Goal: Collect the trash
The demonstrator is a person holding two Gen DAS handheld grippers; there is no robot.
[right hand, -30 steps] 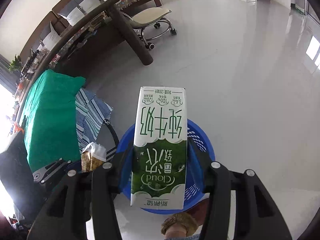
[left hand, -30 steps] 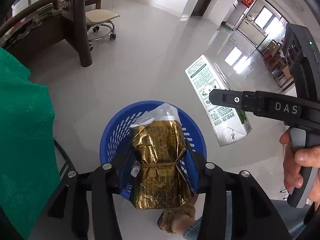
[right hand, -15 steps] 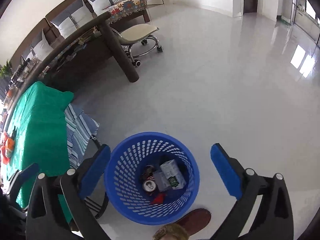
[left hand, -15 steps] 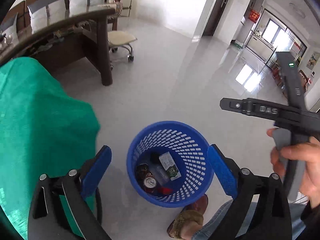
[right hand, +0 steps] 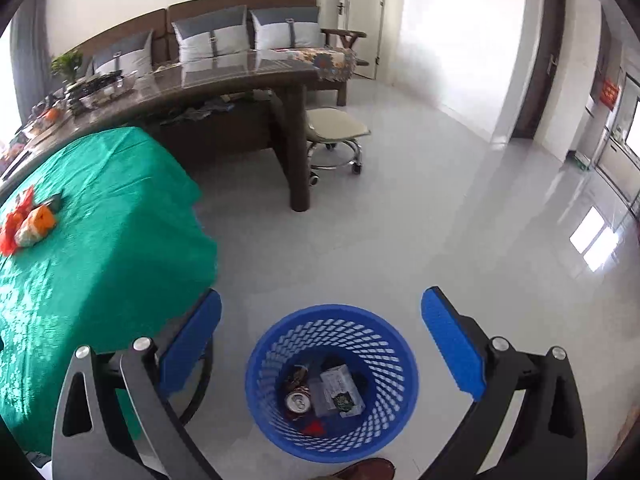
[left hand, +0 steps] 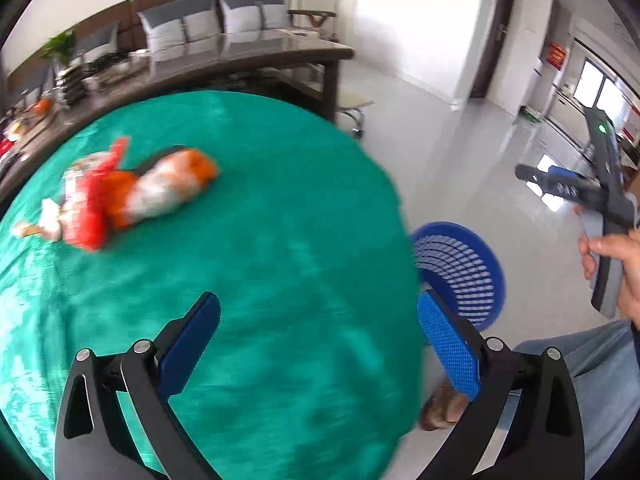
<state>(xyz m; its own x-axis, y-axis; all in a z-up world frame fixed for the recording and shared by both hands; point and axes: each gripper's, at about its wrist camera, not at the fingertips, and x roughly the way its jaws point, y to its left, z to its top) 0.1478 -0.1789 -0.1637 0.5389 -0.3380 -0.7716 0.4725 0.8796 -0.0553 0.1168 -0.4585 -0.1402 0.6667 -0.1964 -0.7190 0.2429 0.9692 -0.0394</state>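
Left gripper (left hand: 318, 336): its two blue-padded fingers are standing wide apart with nothing between them, hanging over the near edge of the green tablecloth (left hand: 248, 240). The picture from this camera is smearing with motion blur.

Right gripper (right hand: 320, 344): released as well, its blue pads spreading wide and gripping nothing. It is hovering above the floor with the blue basket (right hand: 256, 368) showing between its fingers. In the left view the same tool is appearing at the far right edge, gripped by the person's right hand (left hand: 618, 264).

Trash on the table: a cluster of orange, red and white wrappers (left hand: 120, 196) is lying on the green cloth, well apart from the left gripper, toward the far left side of the table (too blurred to say what each piece is). The right view is showing the same wrappers (right hand: 28, 224) at its left edge.

Blue basket: a perforated plastic bin is standing upright on the pale glossy floor (right hand: 440, 220), just beside the hanging corner of the tablecloth.

Basket contents: a drink can (right hand: 298, 402) is lying with its top facing up, touching a green and white carton (right hand: 342, 394), with dark and red scraps around them.

Room beyond: a dark wooden desk (right hand: 224, 84) is curving behind the table, a small wheeled stool (right hand: 336, 128) is sitting beside its leg, and a sofa with grey cushions (right hand: 212, 36) is lining the back wall.

Person: a jeans-clad leg (left hand: 600, 368) is showing at the lower right of the left view.
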